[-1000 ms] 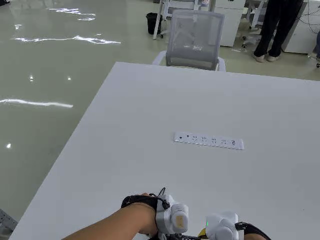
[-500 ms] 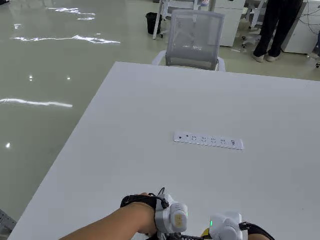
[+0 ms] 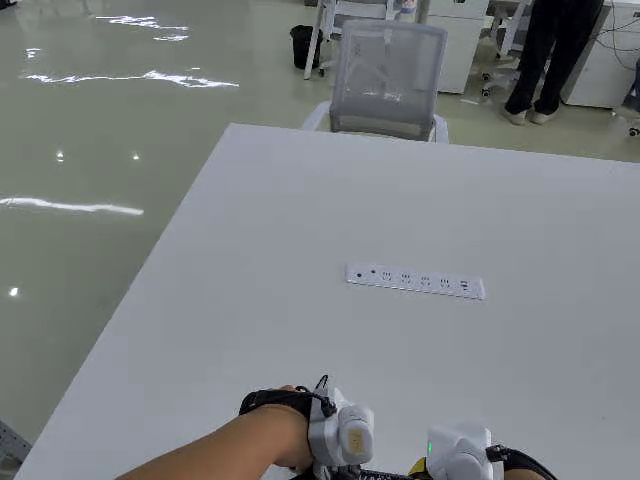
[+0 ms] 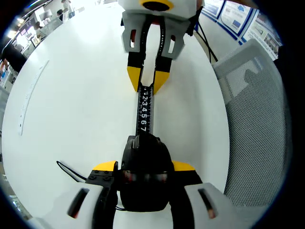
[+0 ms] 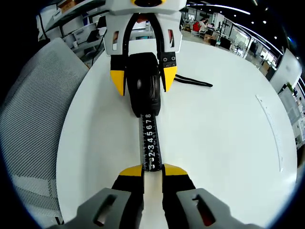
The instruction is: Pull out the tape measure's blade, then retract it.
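The black tape measure body [image 4: 143,176] sits on the white table [image 4: 81,105] with my left gripper [image 4: 144,167] shut on its sides. A short length of black blade [image 4: 144,112] with white numbers up to about 8 runs out toward my right gripper [image 4: 147,82], whose yellow fingertips pinch the blade's end. In the right gripper view, my right gripper [image 5: 152,171] is shut on the blade [image 5: 150,140], and the body [image 5: 145,88] lies ahead between the left gripper's [image 5: 143,78] fingers. The two gripper housings show at the bottom edge of the head view.
A white power strip [image 3: 415,281] lies mid-table. A grey mesh chair [image 3: 388,80] stands at the far edge, another mesh chair [image 4: 257,119] close by the grippers. The tape's black strap [image 5: 193,82] trails on the table. A person [image 3: 545,55] stands at back right.
In the head view my right gripper has drifted slightly right, away from the left one. The left hand has stayed nearly still.
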Available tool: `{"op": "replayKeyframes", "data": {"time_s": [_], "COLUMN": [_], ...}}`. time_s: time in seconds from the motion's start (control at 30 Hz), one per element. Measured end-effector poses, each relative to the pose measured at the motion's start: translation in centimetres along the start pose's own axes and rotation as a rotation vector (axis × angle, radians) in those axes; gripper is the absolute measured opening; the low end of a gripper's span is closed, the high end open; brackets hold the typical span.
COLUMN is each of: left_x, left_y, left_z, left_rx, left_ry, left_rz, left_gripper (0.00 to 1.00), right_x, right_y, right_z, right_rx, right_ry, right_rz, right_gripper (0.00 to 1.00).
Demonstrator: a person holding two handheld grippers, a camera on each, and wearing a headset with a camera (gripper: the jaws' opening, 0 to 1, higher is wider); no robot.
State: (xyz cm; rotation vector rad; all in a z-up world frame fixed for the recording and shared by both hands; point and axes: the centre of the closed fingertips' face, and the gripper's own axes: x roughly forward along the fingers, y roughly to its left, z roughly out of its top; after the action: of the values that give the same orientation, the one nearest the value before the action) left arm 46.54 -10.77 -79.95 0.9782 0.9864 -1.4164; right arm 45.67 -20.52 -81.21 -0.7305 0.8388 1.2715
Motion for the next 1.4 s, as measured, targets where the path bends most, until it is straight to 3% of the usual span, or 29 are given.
{"op": "replayKeyframes", "data": {"time_s": [1.4], "left_x": [0.0], "left_y": [0.0], "left_z": [0.1], "left_rx": [-0.005], "left_ry": [0.001], "left_rz": [0.002], "left_gripper": [0.39], "right_x": [-0.8], "right_y": [-0.6], "right_z": [-2.3], "right_rx": [0.012], "right_ry": [0.014], "right_rz": [-0.008], "right_gripper": [0.12]}}
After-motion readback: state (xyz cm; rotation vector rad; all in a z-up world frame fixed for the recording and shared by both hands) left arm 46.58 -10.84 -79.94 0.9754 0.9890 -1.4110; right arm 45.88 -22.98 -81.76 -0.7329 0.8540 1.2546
